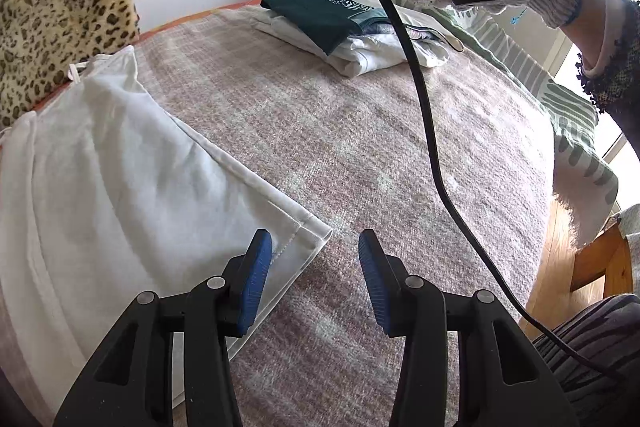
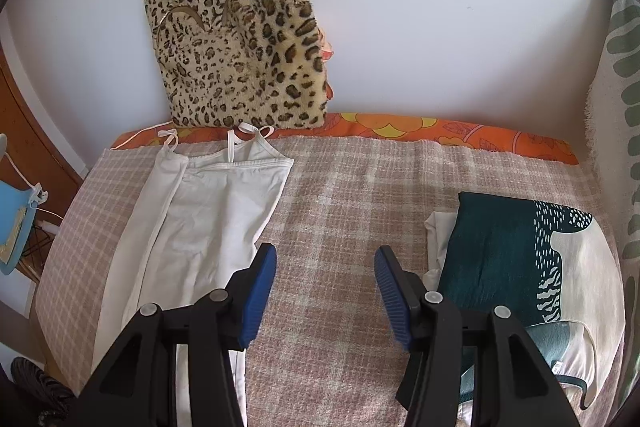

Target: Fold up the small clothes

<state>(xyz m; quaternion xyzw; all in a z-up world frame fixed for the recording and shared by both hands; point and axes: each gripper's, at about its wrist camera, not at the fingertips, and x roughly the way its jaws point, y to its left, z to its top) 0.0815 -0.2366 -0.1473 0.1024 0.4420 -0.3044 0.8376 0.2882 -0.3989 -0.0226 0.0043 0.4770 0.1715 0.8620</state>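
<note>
The white camisole (image 2: pixel 208 211) lies folded lengthwise on the left of the checked blanket (image 2: pixel 344 195), straps towards the leopard cushion (image 2: pixel 240 47). A folded pile of clothes (image 2: pixel 504 259) sits on the right. Left gripper (image 1: pixel 316 259) and right gripper (image 2: pixel 326 275) both hover part-open, holding nothing

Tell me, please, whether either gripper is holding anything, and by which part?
Nothing is held: left gripper and right gripper are open above the blanket.
</note>
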